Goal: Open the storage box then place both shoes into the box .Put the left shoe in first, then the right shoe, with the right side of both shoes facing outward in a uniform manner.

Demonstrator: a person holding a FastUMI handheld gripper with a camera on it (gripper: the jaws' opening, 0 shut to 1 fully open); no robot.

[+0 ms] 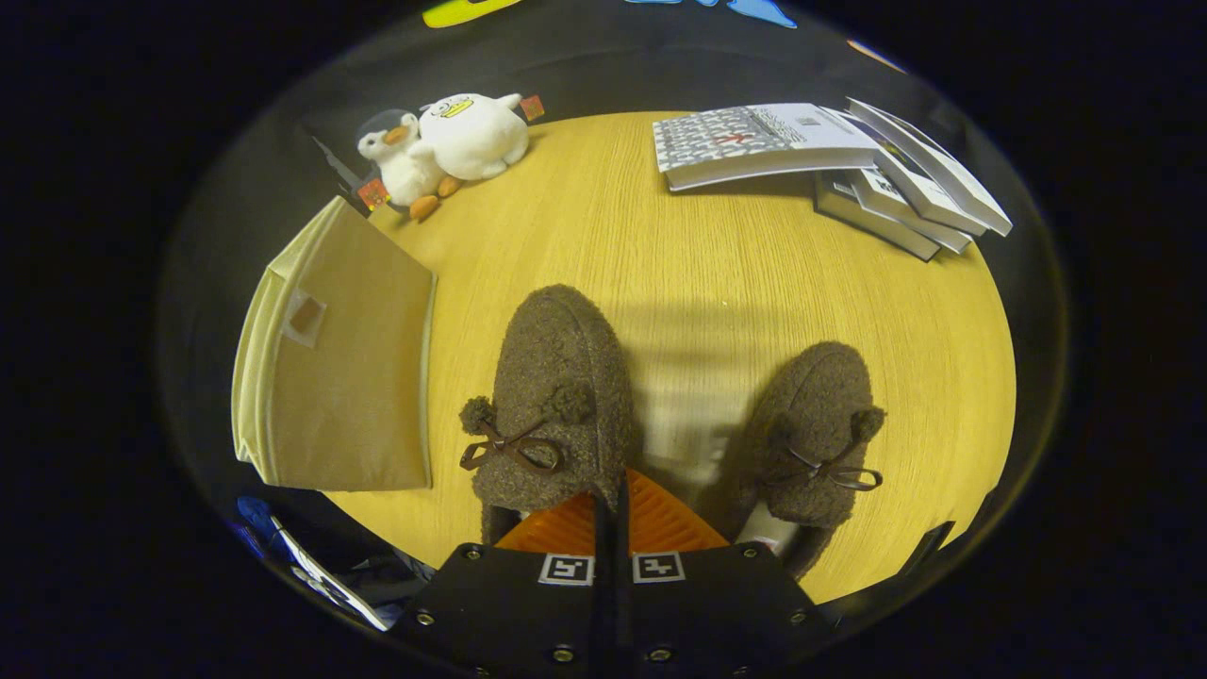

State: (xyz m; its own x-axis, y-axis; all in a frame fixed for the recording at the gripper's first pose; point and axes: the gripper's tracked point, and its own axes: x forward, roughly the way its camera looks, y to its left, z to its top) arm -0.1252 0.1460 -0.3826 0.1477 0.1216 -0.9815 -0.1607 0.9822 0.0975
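A: Brown fleece is seen on both slippers. The left shoe (556, 396) lies just ahead of the gripper (611, 514), its heel at the fingertips and its long axis running straight away from them, toe pointed up the wooden table (717, 283).

B: And the gripper's state?

A: The orange fingers (660, 519) are brought together, only a thin dark line left between them; the rear collar of that shoe appears to be pinched there, though this cannot be confirmed.

B: Where is the box?

A: The beige storage box (344, 368) is found off to the left of the shoe, near it, lid not yet lifted as judged from here. The right shoe (816, 438) lies parallel, to the right of the fingers.

B: Obstacles?

A: Plush ducks (448, 146) and stacked books (830, 160) are set well beyond; nothing stands between shoe and box.
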